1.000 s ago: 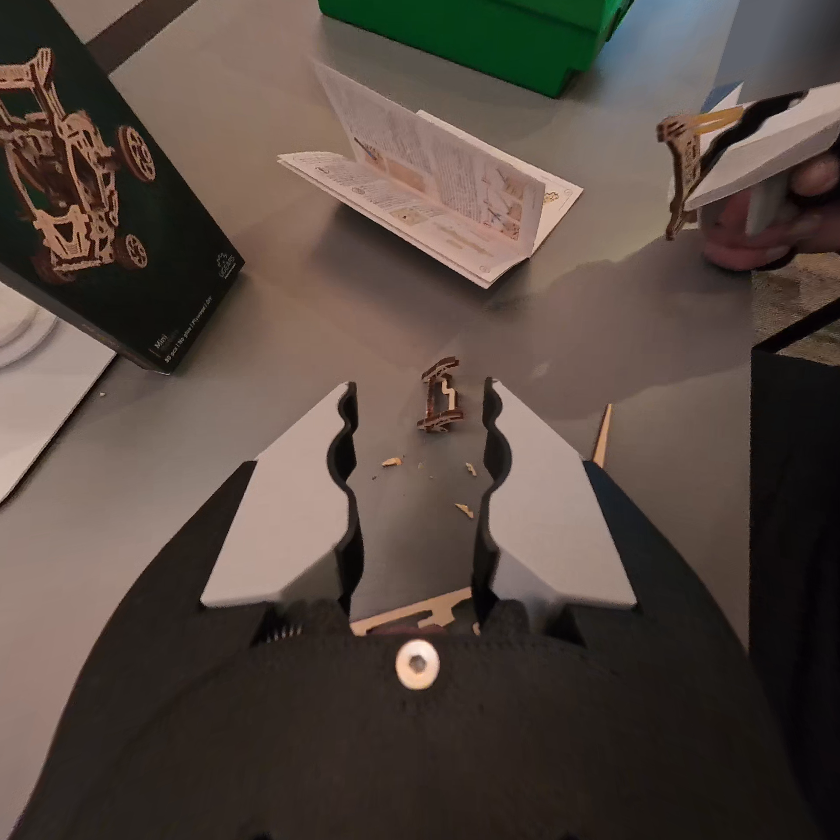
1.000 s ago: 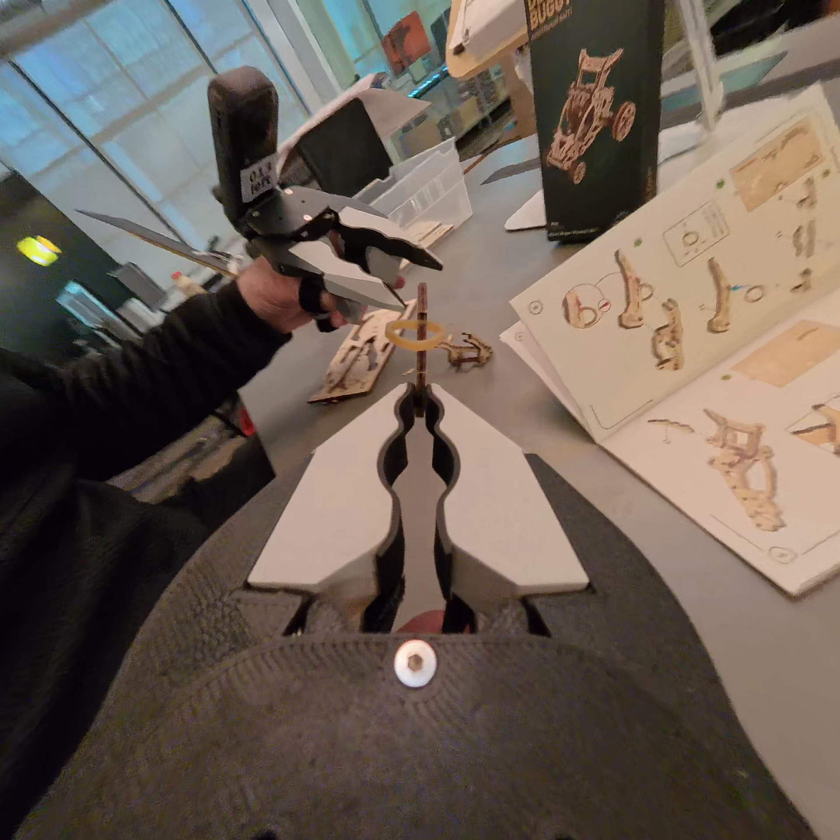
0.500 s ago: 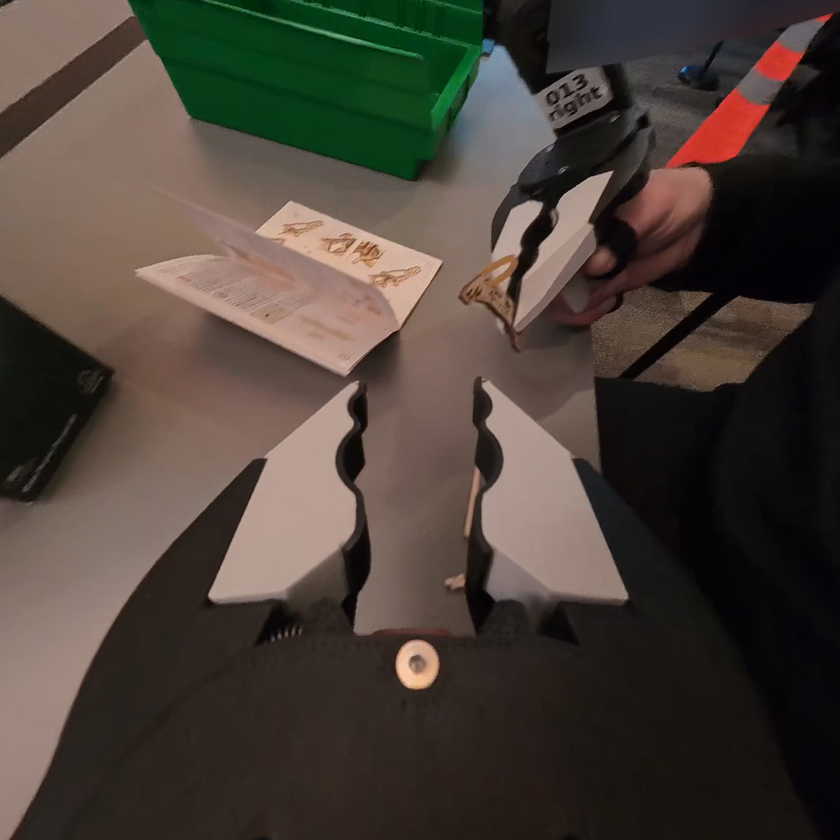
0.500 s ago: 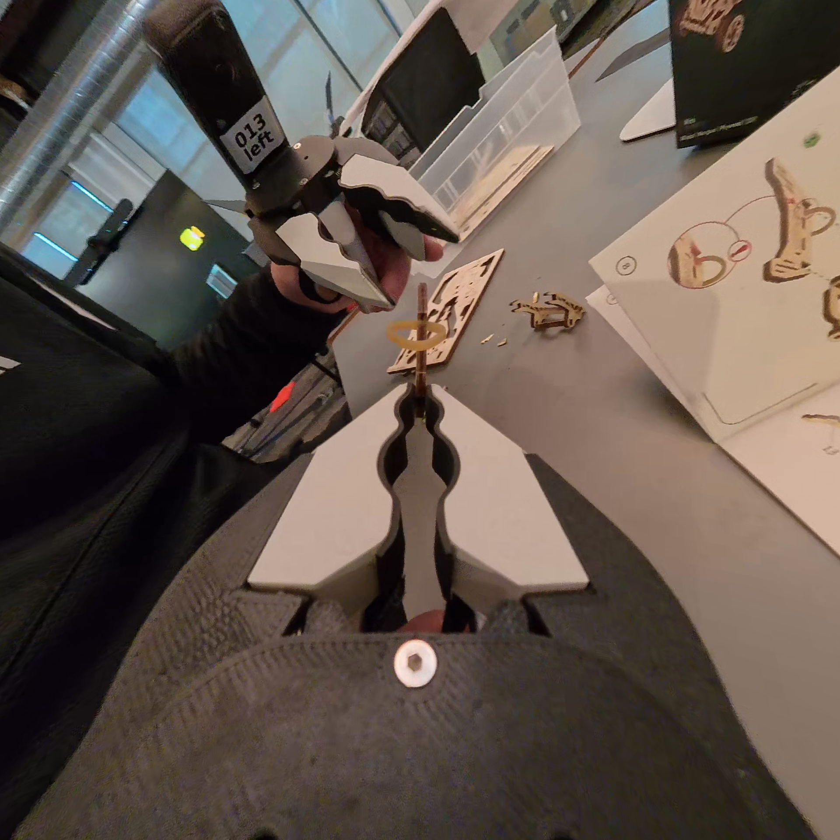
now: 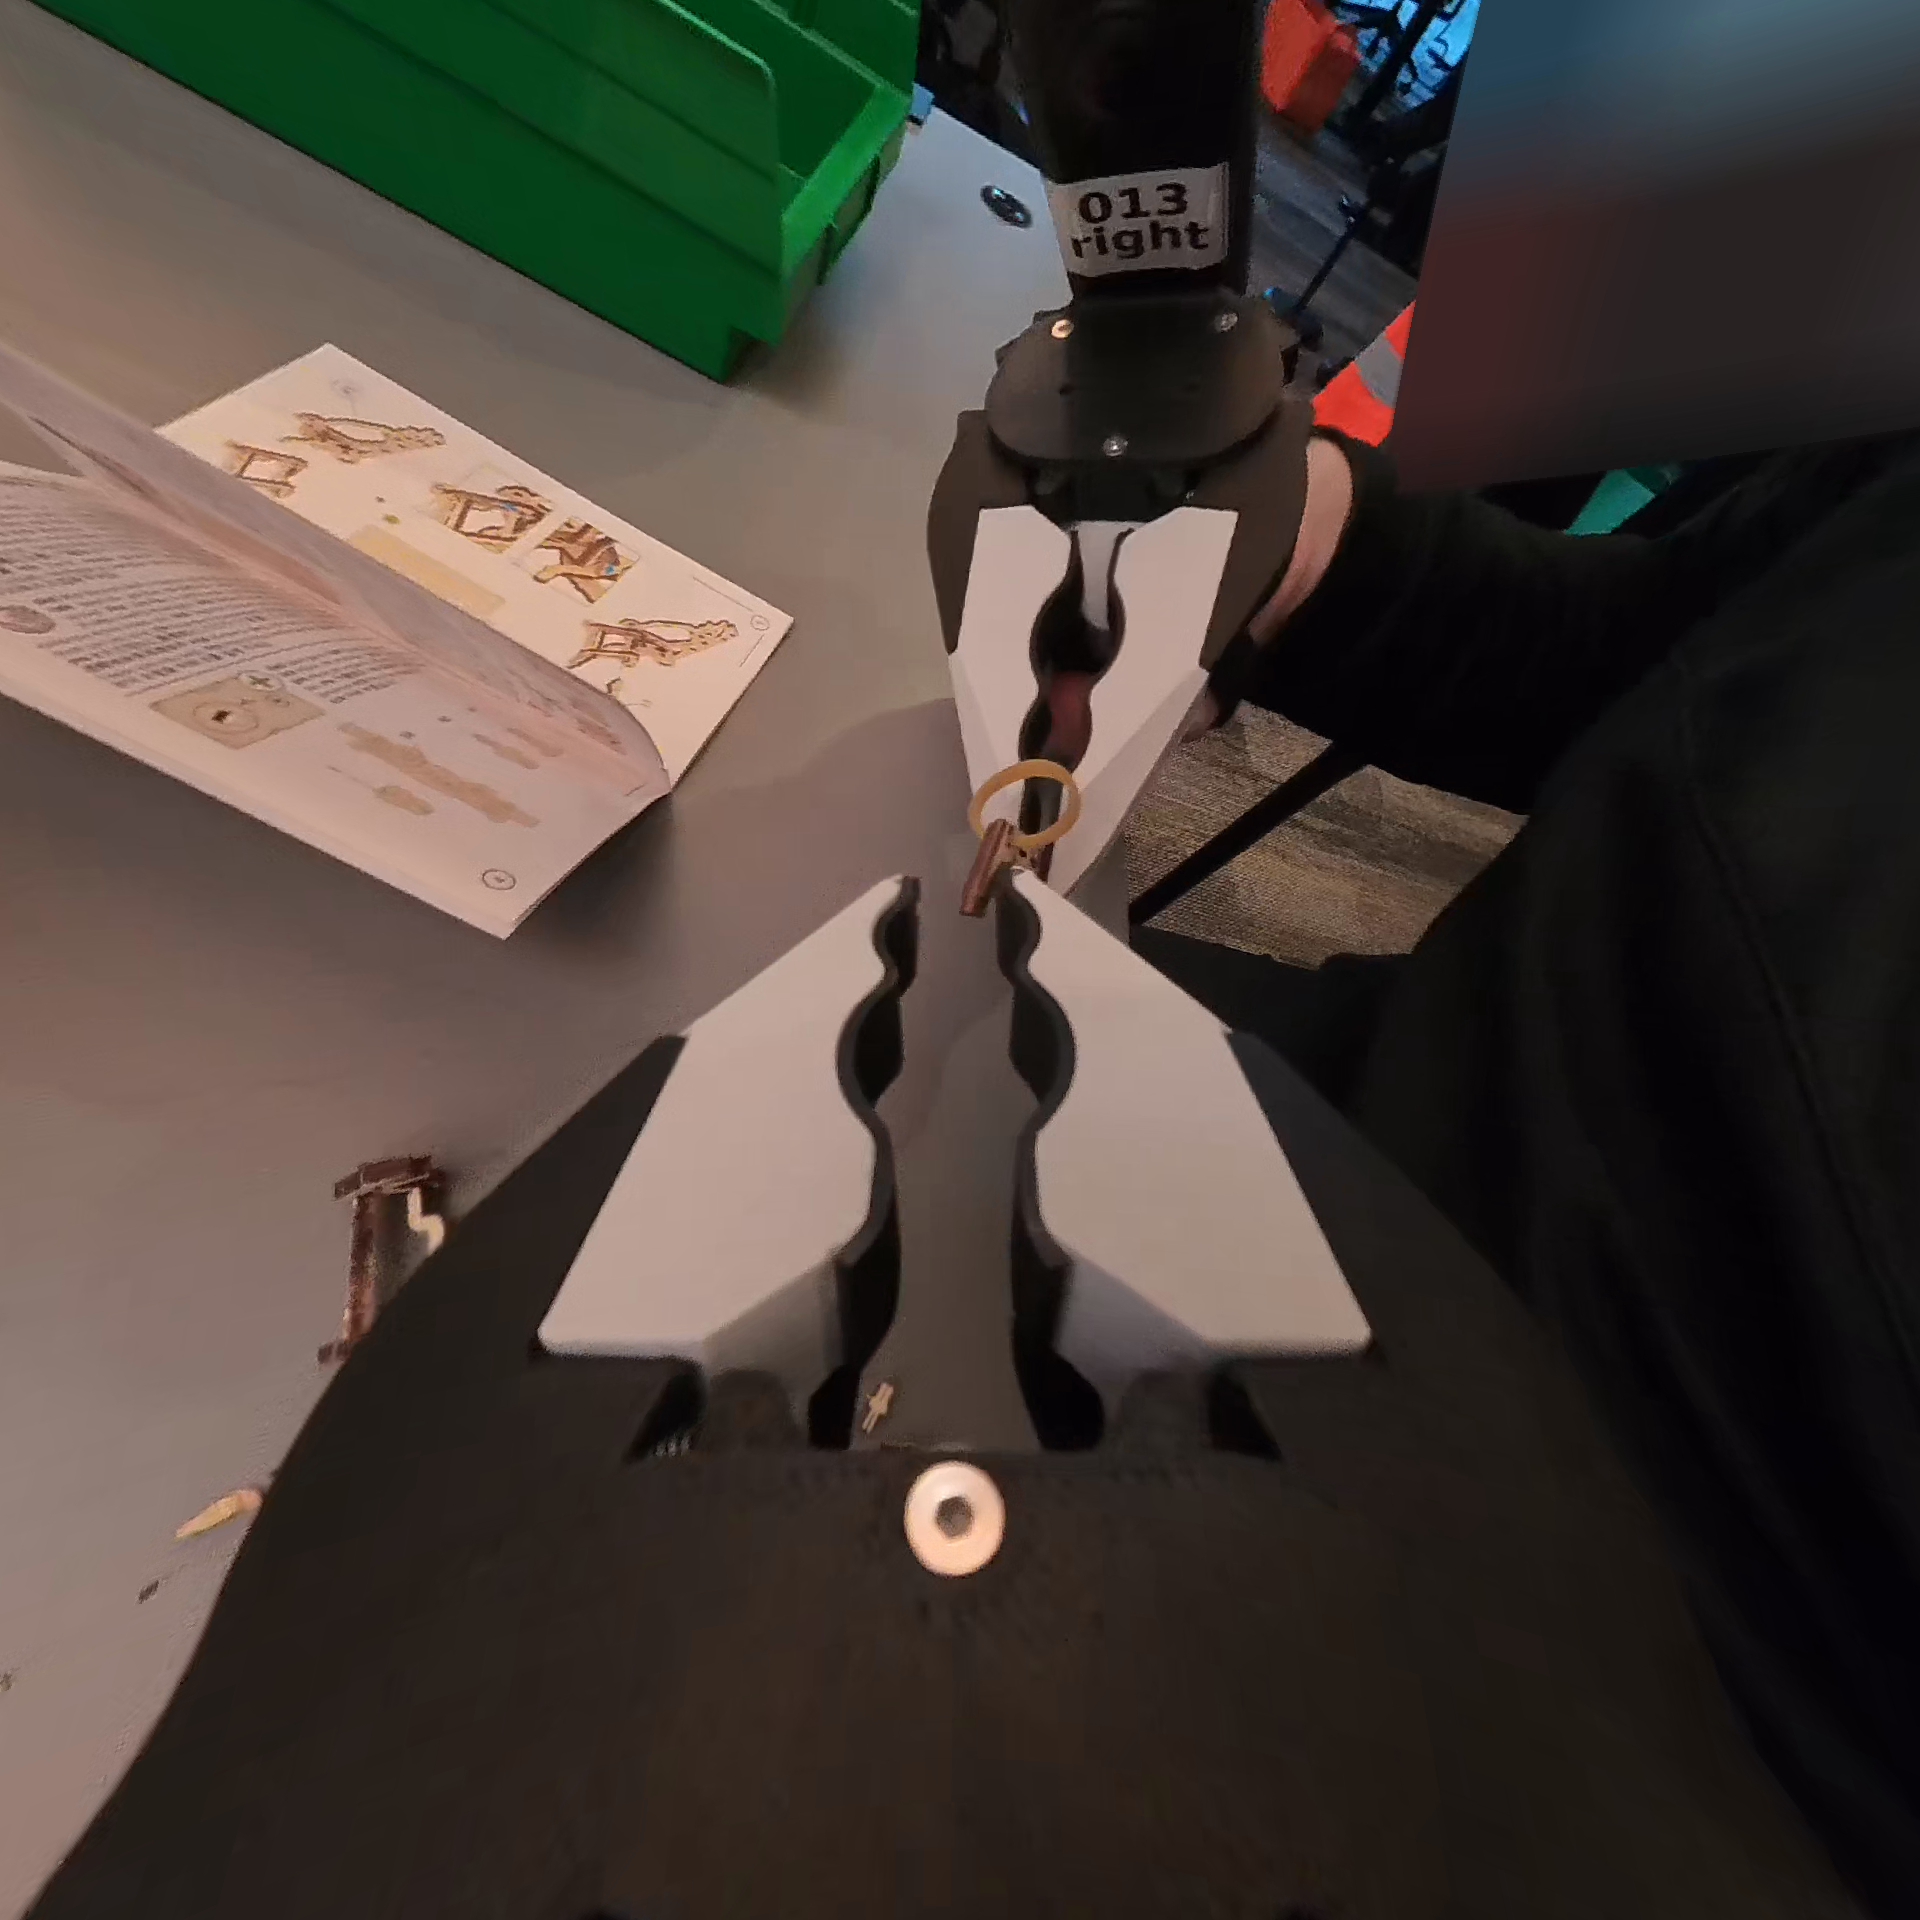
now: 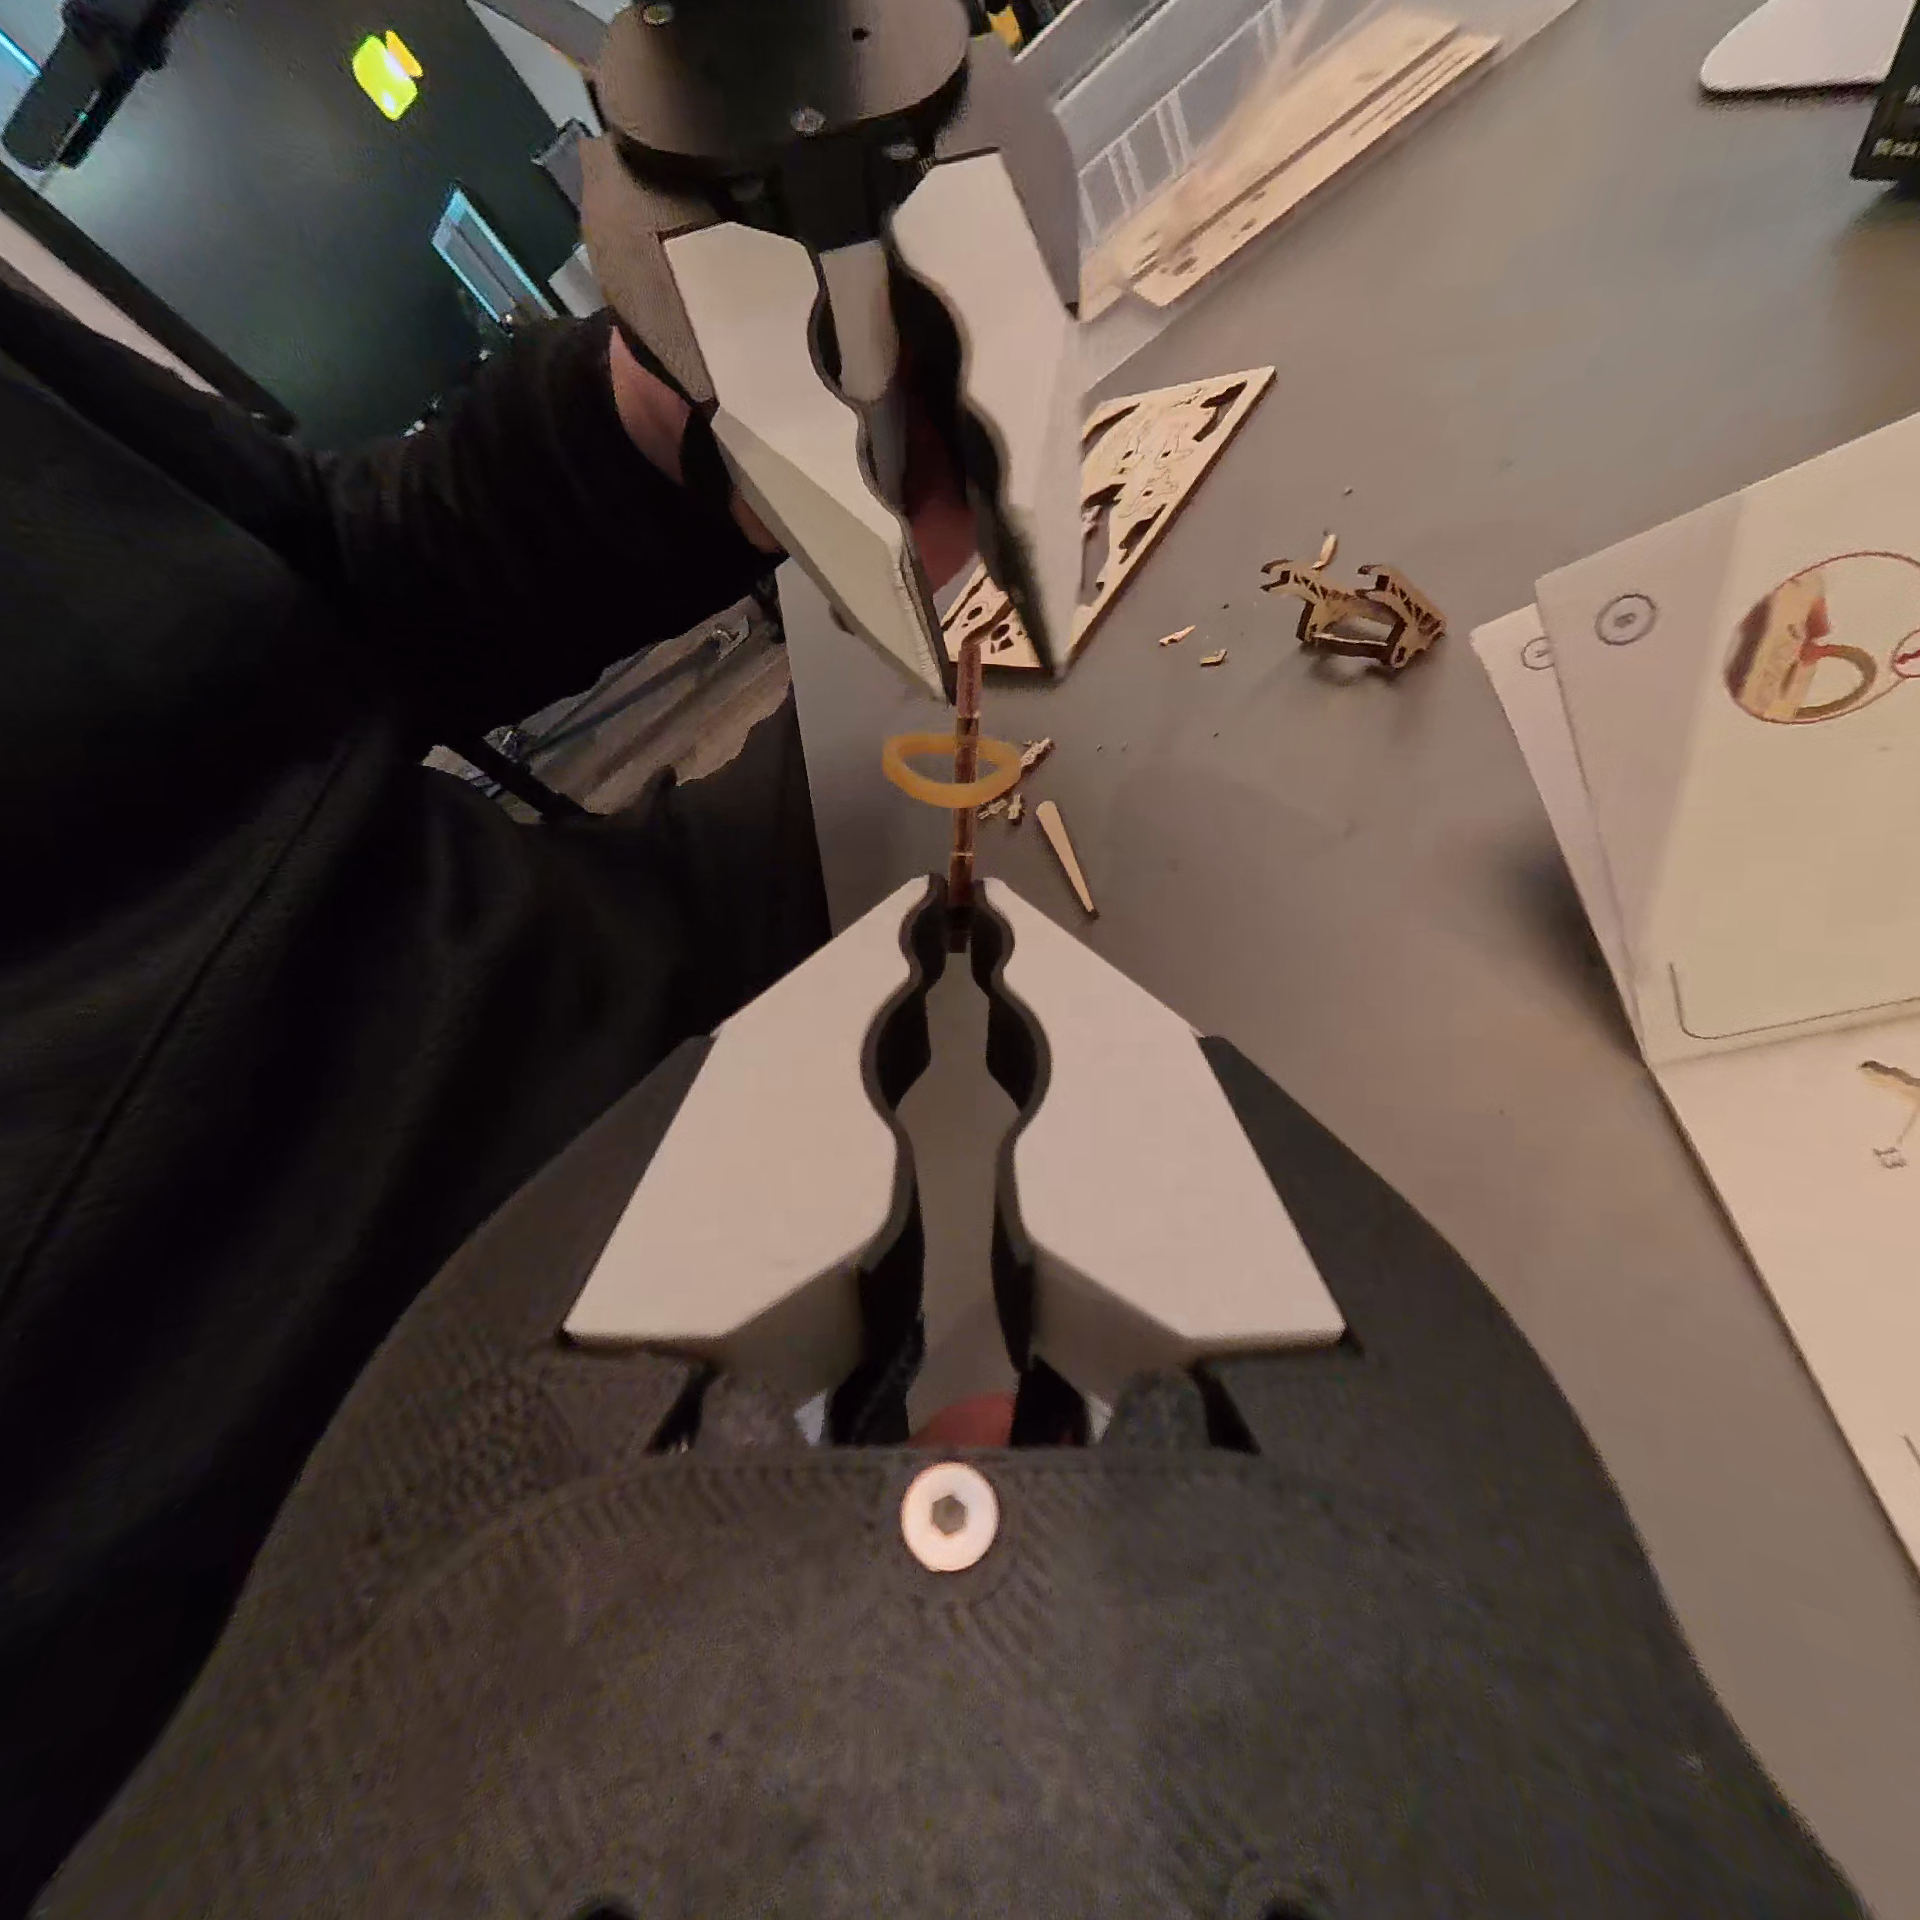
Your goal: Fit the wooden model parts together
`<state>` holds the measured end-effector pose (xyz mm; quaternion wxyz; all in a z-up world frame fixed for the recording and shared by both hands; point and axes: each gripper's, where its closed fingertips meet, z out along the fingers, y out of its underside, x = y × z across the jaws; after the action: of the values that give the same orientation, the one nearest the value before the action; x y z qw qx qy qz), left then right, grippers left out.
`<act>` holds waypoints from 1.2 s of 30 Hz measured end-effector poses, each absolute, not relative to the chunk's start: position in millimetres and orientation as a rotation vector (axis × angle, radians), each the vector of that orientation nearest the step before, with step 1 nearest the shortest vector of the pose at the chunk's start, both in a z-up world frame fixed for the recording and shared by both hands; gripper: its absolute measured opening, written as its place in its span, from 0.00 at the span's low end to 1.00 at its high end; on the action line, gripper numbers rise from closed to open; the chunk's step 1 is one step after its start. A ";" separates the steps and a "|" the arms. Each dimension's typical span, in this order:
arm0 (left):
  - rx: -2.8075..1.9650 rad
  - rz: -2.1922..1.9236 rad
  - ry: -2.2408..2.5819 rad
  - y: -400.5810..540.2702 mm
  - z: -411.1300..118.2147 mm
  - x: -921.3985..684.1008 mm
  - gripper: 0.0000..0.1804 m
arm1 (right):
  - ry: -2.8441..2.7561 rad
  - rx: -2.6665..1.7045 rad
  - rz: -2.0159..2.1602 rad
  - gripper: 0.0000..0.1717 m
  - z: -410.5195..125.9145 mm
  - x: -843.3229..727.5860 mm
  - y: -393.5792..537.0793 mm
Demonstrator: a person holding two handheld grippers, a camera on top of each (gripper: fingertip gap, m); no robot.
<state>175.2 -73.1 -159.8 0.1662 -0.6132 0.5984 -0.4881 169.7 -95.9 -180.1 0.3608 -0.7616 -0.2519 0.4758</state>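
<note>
My right gripper [image 6: 956,894] is shut on a thin wooden part [image 6: 964,769], seen edge-on, with a tan rubber band [image 6: 940,774] looped round it. It holds the part in the air near the table edge. My left gripper [image 5: 961,894] faces it from the other side, and the part's free end [image 5: 987,873] stands between its narrowly parted fingertips. That end lies close to one fingertip [image 5: 1016,896], with a gap to the other, so nothing is gripped. The right wrist view shows the left gripper [image 6: 987,649] the same way. A small assembled wooden piece [image 6: 1351,618] lies on the table.
An open instruction booklet [image 5: 364,623] lies on the grey table [image 5: 208,1039], with green bins [image 5: 571,135] behind it. A punched wooden sheet [image 6: 1153,468], a clear plastic box [image 6: 1247,125] and scattered wood slivers [image 6: 1065,852] lie beyond my fingers. The table edge [image 6: 805,748] runs just left of the part. Both grippers' tips are close together, under 4 cm apart.
My left gripper swung from the table up to the right gripper and narrowed its jaws around the part's free end. The right gripper stayed shut on the part and turned toward the left.
</note>
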 end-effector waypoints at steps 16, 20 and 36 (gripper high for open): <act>-1.775 -1.539 1.691 -90.8 -160.1 165.4 0.01 | -0.811 -2.011 1.325 0.00 -181.2 157.5 -101.7; -1.803 -1.604 1.542 -85.6 -158.0 159.9 0.00 | -0.810 -2.015 1.323 0.02 -179.4 152.4 -96.5; -1.975 -1.936 0.488 -26.5 -154.9 135.7 0.00 | -1.026 -1.660 0.225 0.15 -150.6 152.8 -52.1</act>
<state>135.7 -26.5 -154.9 0.1659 -0.6936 0.1715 -0.6797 152.8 -52.1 -150.6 0.5552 -0.7027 -0.4346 0.0953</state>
